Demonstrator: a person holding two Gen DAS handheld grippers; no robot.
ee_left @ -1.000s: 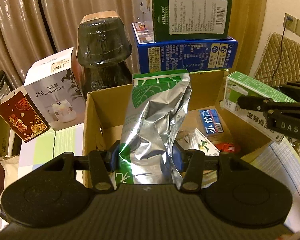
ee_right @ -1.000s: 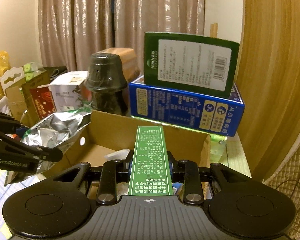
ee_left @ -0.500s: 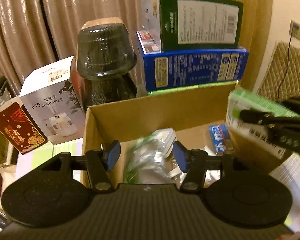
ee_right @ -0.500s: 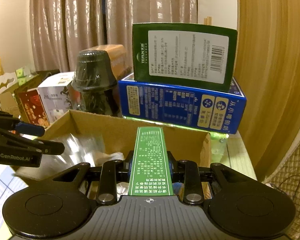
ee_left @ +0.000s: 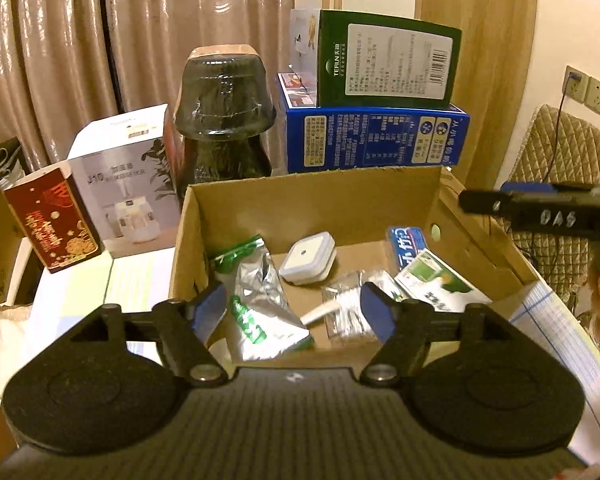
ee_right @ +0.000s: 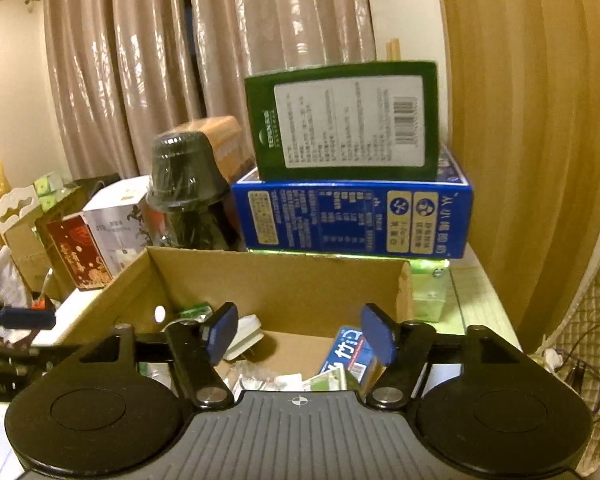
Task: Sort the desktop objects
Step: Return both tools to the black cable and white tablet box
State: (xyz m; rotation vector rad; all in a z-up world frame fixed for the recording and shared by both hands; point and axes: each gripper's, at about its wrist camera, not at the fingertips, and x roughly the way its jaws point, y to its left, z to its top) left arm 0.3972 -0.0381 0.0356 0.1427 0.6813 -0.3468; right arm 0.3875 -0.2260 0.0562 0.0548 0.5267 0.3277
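Cardboard box [ee_left: 312,208] fills the left wrist view: the left tongs [ee_left: 294,312] hang spread wide and empty over its near rim, a silver-and-green foil pouch [ee_left: 260,304] just below and ahead, long axis running away from them. A green-and-white carton [ee_left: 440,284] lies ahead to their right. From the right wrist, the right tongs [ee_right: 300,336] gape empty above the box's right side; a blue toothpaste box [ee_right: 346,352] lies below them, the pouch mostly hidden.
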